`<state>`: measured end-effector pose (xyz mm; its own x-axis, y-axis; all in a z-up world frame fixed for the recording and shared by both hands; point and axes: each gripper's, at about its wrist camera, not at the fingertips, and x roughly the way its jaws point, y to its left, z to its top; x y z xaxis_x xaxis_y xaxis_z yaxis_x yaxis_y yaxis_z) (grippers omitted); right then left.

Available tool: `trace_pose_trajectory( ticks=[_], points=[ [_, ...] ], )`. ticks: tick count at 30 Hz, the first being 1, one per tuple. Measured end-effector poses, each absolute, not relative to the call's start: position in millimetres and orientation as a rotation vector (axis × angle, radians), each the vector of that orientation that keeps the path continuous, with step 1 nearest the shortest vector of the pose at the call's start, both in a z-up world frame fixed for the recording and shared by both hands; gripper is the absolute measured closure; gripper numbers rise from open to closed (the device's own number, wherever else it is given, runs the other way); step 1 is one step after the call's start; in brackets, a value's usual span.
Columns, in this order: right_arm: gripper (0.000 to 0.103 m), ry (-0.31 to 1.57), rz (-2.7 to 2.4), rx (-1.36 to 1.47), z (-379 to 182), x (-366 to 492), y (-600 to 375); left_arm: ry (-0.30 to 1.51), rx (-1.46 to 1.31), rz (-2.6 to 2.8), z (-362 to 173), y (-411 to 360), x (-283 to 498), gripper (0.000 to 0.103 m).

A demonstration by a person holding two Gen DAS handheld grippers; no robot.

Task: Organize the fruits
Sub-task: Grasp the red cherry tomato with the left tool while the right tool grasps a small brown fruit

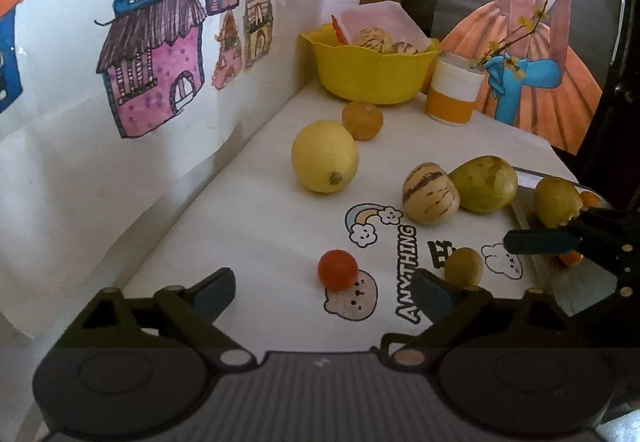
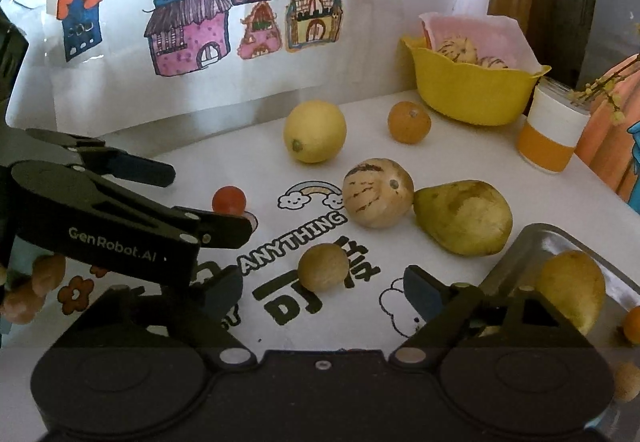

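Note:
Loose fruit lies on a white printed mat [image 1: 280, 218]: a lemon [image 1: 324, 156], an orange [image 1: 362, 121], a striped melon [image 1: 430, 193] touching a green pear [image 1: 484, 184], a small red tomato [image 1: 337, 269] and a small brown-green fruit [image 2: 323, 267]. My left gripper [image 1: 324, 294] is open, with the tomato just ahead between its fingers. My right gripper [image 2: 324, 292] is open too, and the brown-green fruit sits just ahead between its fingers. A metal tray [image 2: 560, 232] at the right holds a yellow pear [image 2: 572, 290] and small orange fruits [image 2: 634, 322].
A yellow bowl [image 1: 372, 70] with a pink liner and striped melons stands at the back. An orange-and-white cup [image 1: 454, 90] with twigs is beside it. Paper drawings cover the wall [image 1: 120, 82] to the left. Small brown fruits [image 2: 40, 282] lie at the mat's near left.

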<state>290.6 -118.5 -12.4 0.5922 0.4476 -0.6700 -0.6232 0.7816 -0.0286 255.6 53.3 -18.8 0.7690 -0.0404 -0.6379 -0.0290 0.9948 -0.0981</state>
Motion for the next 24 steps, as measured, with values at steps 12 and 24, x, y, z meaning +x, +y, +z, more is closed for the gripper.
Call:
trace_pose_trajectory(
  ticks=[12,24],
  points=[
    [0.049,0.742,0.653,-0.216,-16.7,299.5,-118.3,0.677,-0.087,-0.006,-23.2,51.8,261.1,0.037],
    [0.073,0.728,0.623,-0.198,-14.8,297.6,-122.5,0.688,-0.076,-0.004,-21.3,48.1,262.6,0.079]
  ],
)
